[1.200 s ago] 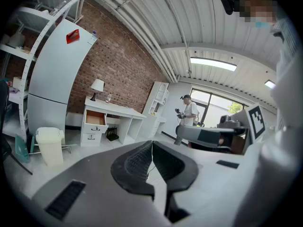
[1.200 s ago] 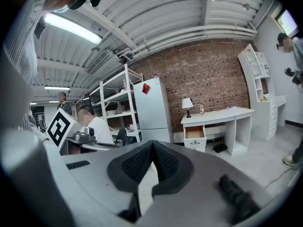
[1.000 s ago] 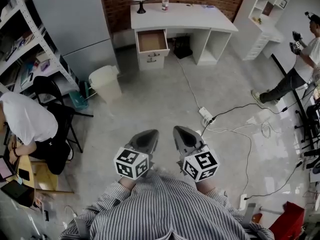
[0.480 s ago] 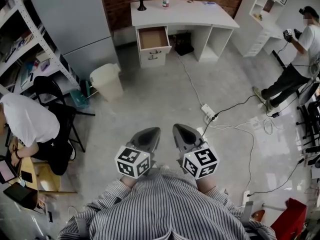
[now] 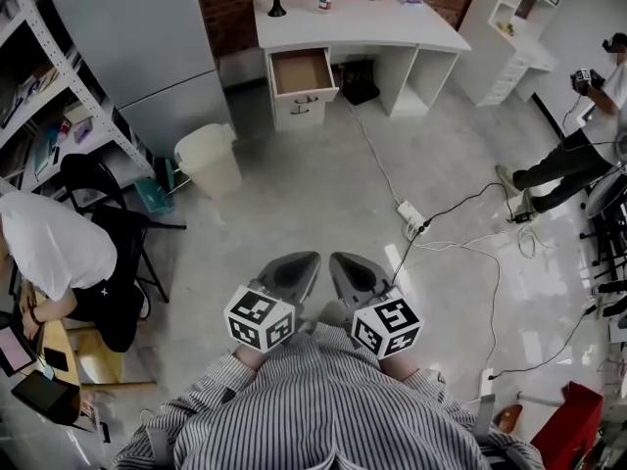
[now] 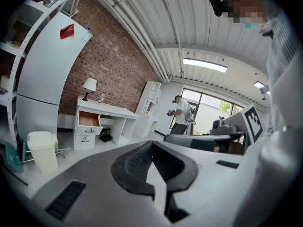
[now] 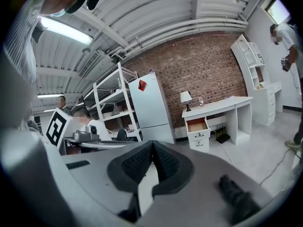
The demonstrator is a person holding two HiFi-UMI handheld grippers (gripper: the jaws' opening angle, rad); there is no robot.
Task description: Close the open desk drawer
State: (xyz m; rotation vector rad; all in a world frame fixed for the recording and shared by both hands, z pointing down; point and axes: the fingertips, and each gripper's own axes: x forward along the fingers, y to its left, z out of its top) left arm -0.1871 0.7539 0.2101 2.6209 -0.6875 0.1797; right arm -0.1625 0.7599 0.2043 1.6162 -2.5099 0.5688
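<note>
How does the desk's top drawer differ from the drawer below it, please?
The top drawer is pulled out, its brown inside showing; the lower drawer is shut, its inside hidden. The top drawer's front stands forward of the desk; the lower drawer's front sits flush. Both have white fronts with a dark handle.

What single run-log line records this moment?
drawer: open, untouched | left gripper: fingers shut, empty | right gripper: fingers shut, empty

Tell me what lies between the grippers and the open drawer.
Only bare floor, per the head view; the power strip and bin lie off to either side.
</note>
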